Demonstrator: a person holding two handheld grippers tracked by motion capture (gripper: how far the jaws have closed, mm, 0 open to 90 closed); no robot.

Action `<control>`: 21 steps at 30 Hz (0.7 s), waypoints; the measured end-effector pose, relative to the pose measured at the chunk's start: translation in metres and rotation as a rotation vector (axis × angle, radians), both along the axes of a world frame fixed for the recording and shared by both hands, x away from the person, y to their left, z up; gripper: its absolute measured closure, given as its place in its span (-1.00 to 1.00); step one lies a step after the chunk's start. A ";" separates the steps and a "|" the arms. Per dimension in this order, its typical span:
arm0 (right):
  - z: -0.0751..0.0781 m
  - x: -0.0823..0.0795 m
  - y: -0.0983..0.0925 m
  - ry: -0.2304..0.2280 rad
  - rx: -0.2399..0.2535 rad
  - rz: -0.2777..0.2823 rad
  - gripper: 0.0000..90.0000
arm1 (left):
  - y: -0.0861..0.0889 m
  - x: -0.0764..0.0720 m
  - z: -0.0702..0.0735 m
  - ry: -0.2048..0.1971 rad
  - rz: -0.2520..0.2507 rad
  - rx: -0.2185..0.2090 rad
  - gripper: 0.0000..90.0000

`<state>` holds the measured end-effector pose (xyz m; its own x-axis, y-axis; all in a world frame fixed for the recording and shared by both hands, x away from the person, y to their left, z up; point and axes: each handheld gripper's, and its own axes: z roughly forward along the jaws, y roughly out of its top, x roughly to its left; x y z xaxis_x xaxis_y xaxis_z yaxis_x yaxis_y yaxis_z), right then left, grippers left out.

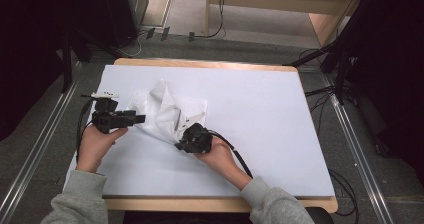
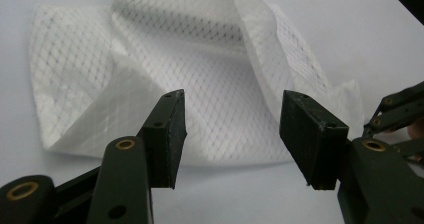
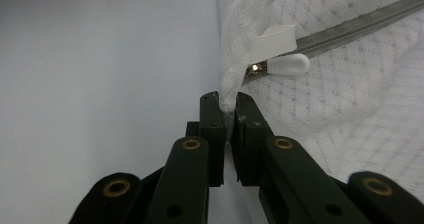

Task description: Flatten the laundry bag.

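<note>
Right gripper (image 3: 227,115) pinches the white mesh zipper bag (image 1: 167,111) by its corner; left gripper (image 2: 232,134) is spread, empty. Bag's still crumpled, so folding's barely started.

The white mesh bag (image 1: 167,111) lies crumpled on the left half of the table, nearer the left edge than the right and about midway between the far and near edges. It is thin, see-through netting with a fine diamond pattern, folded over itself in several loose layers. One fold stands up in a peak toward the far edge, while the rest spreads flat toward the left. A grey zipper (image 3: 350,26) runs along one side, ending in a white pull tab (image 3: 287,64) beside a small fabric loop. The corner just below that tab is bunched tight and lifted a little off the table.
</note>
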<state>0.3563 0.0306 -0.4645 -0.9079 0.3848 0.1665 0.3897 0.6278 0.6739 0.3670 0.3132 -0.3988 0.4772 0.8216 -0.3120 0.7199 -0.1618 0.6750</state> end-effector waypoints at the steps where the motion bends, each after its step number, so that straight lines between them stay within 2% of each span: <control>1: -0.001 -0.002 0.001 0.004 0.004 0.000 0.91 | -0.001 0.001 0.000 0.000 -0.002 0.002 0.00; 8: -0.003 -0.009 0.001 -0.002 0.020 0.008 0.89 | -0.021 0.011 -0.003 0.008 -0.055 0.015 -0.02; 15: -0.002 -0.019 0.002 -0.008 0.011 0.029 0.89 | -0.037 0.020 -0.007 0.022 -0.094 0.031 -0.01; 17: -0.002 -0.022 0.002 -0.017 0.006 0.035 0.86 | -0.041 0.023 -0.011 0.033 -0.106 0.035 0.11; 20: -0.001 -0.023 0.000 -0.009 0.013 0.029 0.86 | -0.045 0.027 -0.015 0.061 -0.113 0.027 0.61; 21: -0.001 -0.023 0.000 -0.009 0.013 0.029 0.86 | -0.046 0.027 -0.016 0.068 -0.117 0.026 0.61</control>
